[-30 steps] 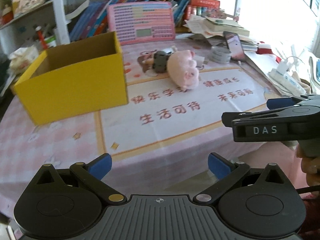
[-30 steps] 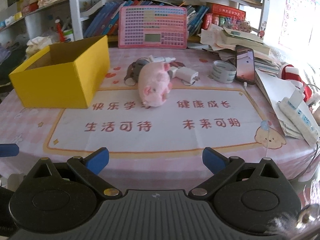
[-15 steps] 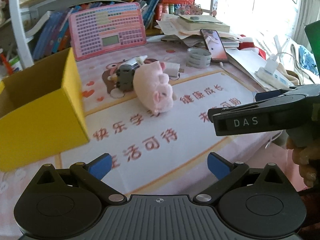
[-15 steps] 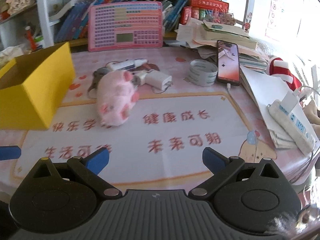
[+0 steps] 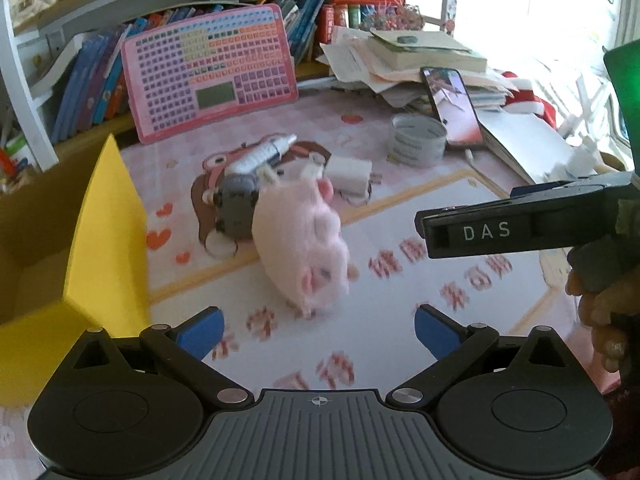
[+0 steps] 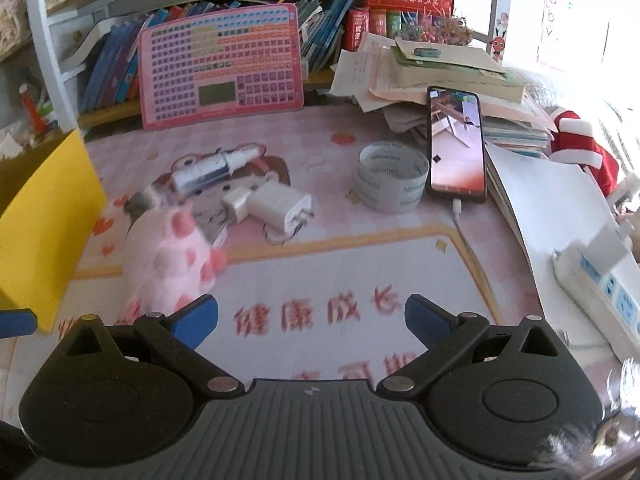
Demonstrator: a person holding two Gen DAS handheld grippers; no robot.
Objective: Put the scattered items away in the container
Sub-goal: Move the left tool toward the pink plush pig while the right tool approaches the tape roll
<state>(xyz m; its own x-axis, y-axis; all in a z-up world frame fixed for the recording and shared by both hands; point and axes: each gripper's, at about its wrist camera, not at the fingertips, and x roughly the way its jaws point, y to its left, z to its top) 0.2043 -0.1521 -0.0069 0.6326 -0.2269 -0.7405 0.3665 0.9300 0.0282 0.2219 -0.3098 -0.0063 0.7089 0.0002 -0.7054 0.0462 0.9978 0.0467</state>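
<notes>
A pink plush pig (image 5: 300, 248) lies on the pink table mat, just ahead of my open, empty left gripper (image 5: 318, 330). Behind it lie a grey toy car (image 5: 236, 204), a white tube (image 5: 262, 152) and a white charger plug (image 5: 348, 172). The yellow cardboard box (image 5: 96, 248) stands open at the left. My right gripper (image 6: 312, 320) is open and empty; the pig (image 6: 168, 260) is ahead to its left, the charger (image 6: 276, 206) and tube (image 6: 212, 168) farther ahead, the box (image 6: 44, 224) at the left edge. The right gripper also shows at the right of the left wrist view (image 5: 520, 224).
A grey tape roll (image 6: 392, 180) and a phone (image 6: 456, 144) on its cable lie at the right, beside stacked papers and books (image 6: 440, 68). A pink keyboard toy (image 6: 220, 64) leans on the bookshelf behind. A white power strip (image 6: 600, 280) sits at the right edge.
Both grippers have moved forward over the table towards the pig and the items behind it. The box has slid to the left edge of both views. Both stay open.
</notes>
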